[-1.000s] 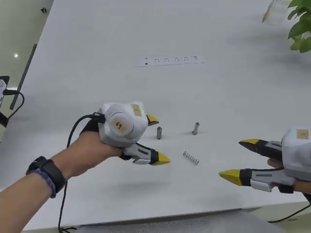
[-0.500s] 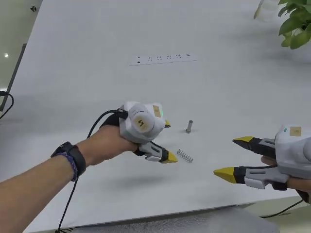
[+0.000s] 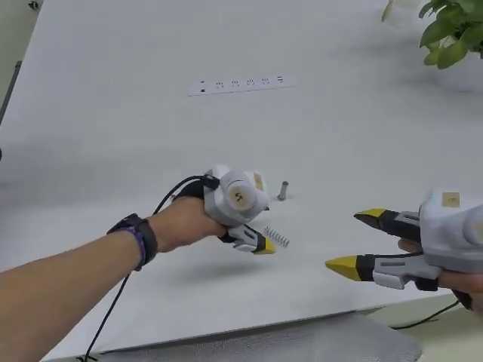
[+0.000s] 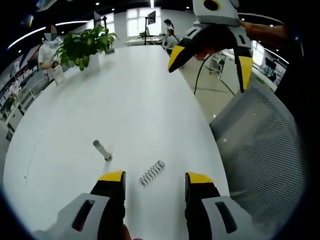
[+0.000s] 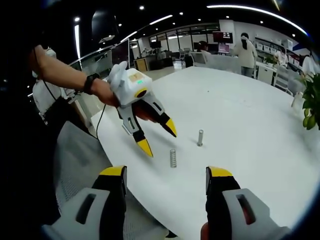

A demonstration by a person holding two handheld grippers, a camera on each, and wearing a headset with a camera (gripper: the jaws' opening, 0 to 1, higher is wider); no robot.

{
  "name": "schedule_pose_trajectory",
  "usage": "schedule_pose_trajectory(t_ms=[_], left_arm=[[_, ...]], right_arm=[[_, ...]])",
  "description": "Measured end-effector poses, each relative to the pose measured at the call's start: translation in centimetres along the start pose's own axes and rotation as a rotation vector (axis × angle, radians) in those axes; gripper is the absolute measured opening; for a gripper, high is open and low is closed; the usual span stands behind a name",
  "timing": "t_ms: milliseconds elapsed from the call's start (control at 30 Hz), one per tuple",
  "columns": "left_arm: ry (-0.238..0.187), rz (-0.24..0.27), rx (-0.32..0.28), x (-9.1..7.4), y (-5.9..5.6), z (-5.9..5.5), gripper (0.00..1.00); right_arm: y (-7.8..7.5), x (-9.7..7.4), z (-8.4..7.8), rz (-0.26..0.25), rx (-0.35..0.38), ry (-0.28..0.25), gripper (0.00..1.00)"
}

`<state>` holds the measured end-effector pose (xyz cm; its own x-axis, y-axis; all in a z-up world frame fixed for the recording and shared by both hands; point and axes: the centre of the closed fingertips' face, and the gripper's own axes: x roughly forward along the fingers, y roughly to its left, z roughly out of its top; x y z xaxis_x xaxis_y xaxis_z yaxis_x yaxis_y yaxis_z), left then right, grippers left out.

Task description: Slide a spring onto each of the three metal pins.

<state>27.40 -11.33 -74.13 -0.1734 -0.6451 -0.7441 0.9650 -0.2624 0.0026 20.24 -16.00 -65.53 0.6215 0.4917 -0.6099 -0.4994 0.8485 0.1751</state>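
- White tabletop (image 3: 151, 136): work surface, with a power strip (image 3: 241, 84) lying flat towards its far side and a potted plant (image 3: 453, 34) at the far right corner.
- My left gripper (image 5: 159, 138): jaws apart, nothing held. It is low over the table, yellow tips pointed at the spring.
- Spring (image 4: 151, 173): lying on its side on the table. In the left gripper view it sits just ahead of my jaw tips, in line with the gap between them. In the head view it is just beside the lower tip; I cannot tell whether they touch.
- Metal pin (image 3: 283, 191): standing upright on the table, near the spring and beyond it, apart from it.
- My right gripper (image 3: 351, 240): jaws apart, nothing held, over the near right part of the table, well apart from spring and pin.
- Mesh chair back (image 4: 260, 150): at the near table edge.
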Motion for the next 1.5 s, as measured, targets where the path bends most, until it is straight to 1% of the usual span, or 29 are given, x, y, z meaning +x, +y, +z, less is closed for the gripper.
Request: schedule_pose_trajectory(t_ms=[167,267,433,500,700,800,900,967,1067,1100,1133,1200,1333,1400,1500], left_arm=[[0.019,-0.008,-0.017,1.1,0.2,-0.7,0.40],[0.029,-0.014,-0.040,1.8,0.3,-1.3,0.39],[0.042,-0.024,-0.055,2.6,0.1,-1.9,0.38],[0.043,-0.030,-0.062,2.7,-0.1,-1.9,0.37],[0.040,-0.039,-0.056,3.5,-0.4,-1.8,0.35],[0.062,-0.043,-0.037,3.9,-0.5,-2.3,0.33],[0.069,-0.047,-0.044,3.9,-0.6,-2.5,0.30],[0.062,-0.049,-0.056,3.9,-0.7,-2.6,0.28],[0.082,-0.041,-0.051,4.1,-0.7,-3.2,0.23],[0.073,-0.042,-0.052,4.0,-0.8,-3.0,0.23],[0.077,-0.045,-0.054,3.9,-0.8,-3.1,0.22],[0.088,-0.040,-0.038,3.8,-0.8,-3.3,0.20],[0.102,-0.024,-0.034,3.7,-0.4,-3.6,0.08],[0.118,-0.009,-0.006,3.7,-0.2,-3.9,0.03],[0.125,-0.015,-0.008,3.6,-0.5,-3.9,0.03]], right_arm=[[0.2,0.0,-0.1,0.005,0.002,0.006,0.62],[0.2,0.1,-0.3,0.006,0.007,0.009,0.62],[0.2,0.2,-0.4,0.008,0.010,0.011,0.62],[0.1,0.3,-0.5,0.010,0.012,0.012,0.62],[0.1,0.3,-0.5,0.012,0.010,0.015,0.62],[0.0,0.2,-0.4,0.010,0.013,0.012,0.61],[-0.2,0.1,-0.6,0.006,0.014,0.014,0.61],[-0.3,0.1,-0.6,0.005,0.018,0.012,0.61],[-0.3,0.1,-0.8,0.005,0.021,0.015,0.61],[-0.3,0.1,-0.9,0.005,0.019,0.017,0.61],[-0.2,0.1,-0.9,0.006,0.019,0.018,0.61],[-0.2,0.1,-0.8,0.007,0.020,0.015,0.61],[-0.2,0.2,-0.7,0.009,0.016,0.016,0.60],[-0.1,0.3,-0.6,0.011,0.012,0.017,0.60],[-0.1,0.3,-0.6,0.010,0.012,0.015,0.60]])
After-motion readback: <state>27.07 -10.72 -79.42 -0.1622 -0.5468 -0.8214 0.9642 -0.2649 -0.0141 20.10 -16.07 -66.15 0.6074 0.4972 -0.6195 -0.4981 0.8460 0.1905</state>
